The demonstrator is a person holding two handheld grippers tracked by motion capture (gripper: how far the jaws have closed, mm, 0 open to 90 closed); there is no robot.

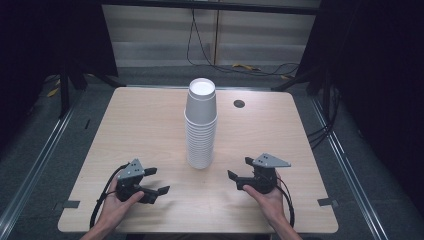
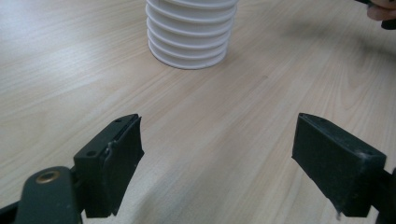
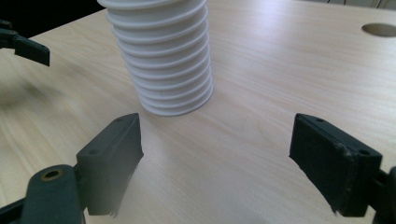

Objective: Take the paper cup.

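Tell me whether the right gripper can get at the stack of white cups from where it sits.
Probably yes. The right gripper is open and points toward the stack of white cups, and only bare table lies between its fingers and the stack's base.

This looks like a lab or recording studio, not a home. A plain pale wood counter (image 1: 150,125) with a round cable hole (image 1: 239,104) stands on grey carpet, hemmed in by black curtains (image 1: 380,75) on both sides. Metal rails (image 1: 40,160) run along the floor, loose cables (image 1: 200,45) trail down the corrugated back wall (image 1: 160,35), and yellow tape (image 1: 245,66) marks the floor.
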